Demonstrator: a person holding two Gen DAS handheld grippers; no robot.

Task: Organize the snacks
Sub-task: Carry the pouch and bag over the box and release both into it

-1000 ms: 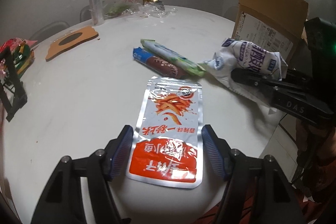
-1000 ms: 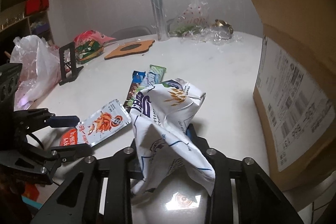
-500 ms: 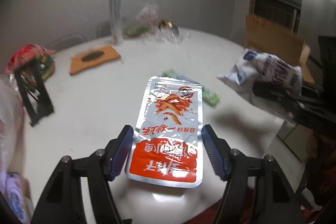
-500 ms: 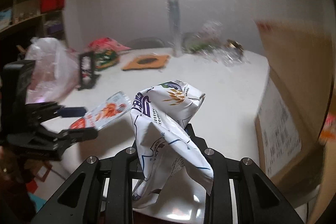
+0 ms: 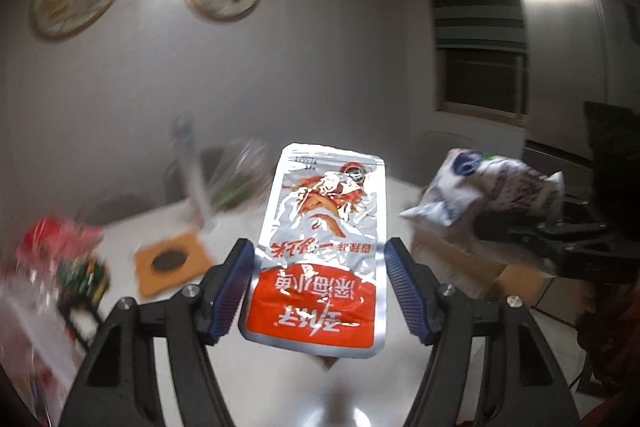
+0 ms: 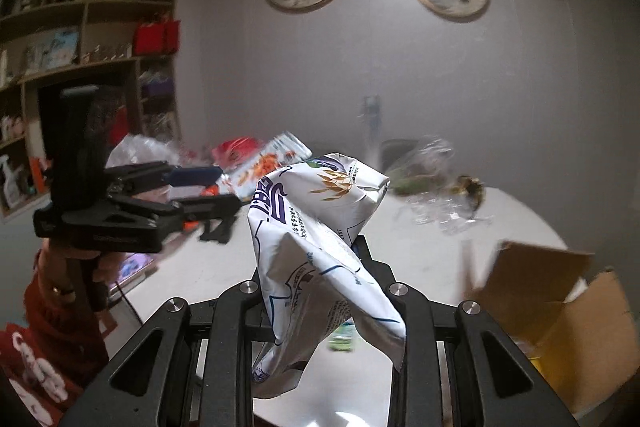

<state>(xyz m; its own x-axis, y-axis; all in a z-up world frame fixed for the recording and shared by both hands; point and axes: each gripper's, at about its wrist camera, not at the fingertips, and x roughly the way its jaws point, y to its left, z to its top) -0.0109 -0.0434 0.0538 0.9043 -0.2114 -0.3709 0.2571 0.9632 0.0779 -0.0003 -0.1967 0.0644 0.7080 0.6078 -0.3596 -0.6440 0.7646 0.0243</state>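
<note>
My left gripper (image 5: 320, 259) is shut on a silver-and-red snack pouch (image 5: 320, 223), its blue pads (image 5: 236, 283) pressing both long edges, and holds it in the air above the white round table (image 5: 280, 383). My right gripper (image 6: 316, 263) is shut on a crumpled white-and-purple snack bag (image 6: 316, 223), also raised. In the right wrist view the left gripper (image 6: 200, 187) and its pouch (image 6: 272, 163) hang to the left. The left wrist view has the white bag (image 5: 500, 187) at right. An open cardboard box (image 6: 540, 291) stands below on the right.
An orange mat (image 5: 172, 263), a black stand (image 5: 80, 295) and a plastic bag (image 5: 24, 311) occupy the table's left side. Clear wrappers (image 6: 436, 187) lie at the back. A green snack (image 6: 342, 337) lies under the white bag. A hand in a red sleeve (image 6: 60, 291) holds the left gripper.
Both grippers have risen well above the table with their packs still gripped. The views have tilted up, so the wall and its plates now fill the upper half.
</note>
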